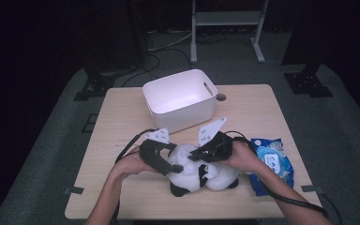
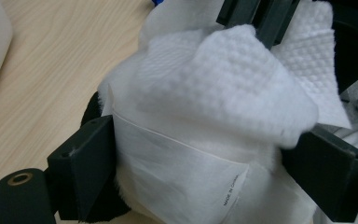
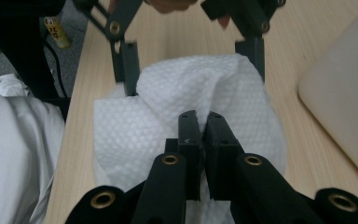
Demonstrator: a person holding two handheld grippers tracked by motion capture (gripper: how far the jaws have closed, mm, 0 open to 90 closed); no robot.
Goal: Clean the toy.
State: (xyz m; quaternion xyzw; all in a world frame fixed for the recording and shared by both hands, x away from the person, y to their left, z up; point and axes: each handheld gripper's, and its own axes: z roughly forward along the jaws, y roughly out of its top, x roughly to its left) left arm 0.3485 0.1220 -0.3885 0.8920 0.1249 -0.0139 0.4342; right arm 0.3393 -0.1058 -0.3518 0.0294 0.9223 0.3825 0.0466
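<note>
A white and black plush toy point(image 1: 187, 177) lies on the wooden table point(image 1: 122, 112) near its front edge. My left gripper point(image 1: 171, 166) has its jaws spread wide around the toy's body point(image 2: 177, 182), pads pressing on both sides; a sewn-in label shows between them. My right gripper point(image 1: 198, 157) is shut on a white embossed wipe point(image 3: 135, 130), pinched between its fingertips point(image 3: 189, 126). The wipe point(image 2: 233, 74) is draped over the top of the toy. Seen from the right gripper view, the left gripper point(image 3: 191, 60) stands behind the wipe.
A white plastic bin point(image 1: 180, 98) stands behind the toy at mid-table, its wall point(image 3: 345, 102) close on the right gripper's side. A blue pack of wipes point(image 1: 272, 161) lies to the right by the right hand. Cables trail off the front edge.
</note>
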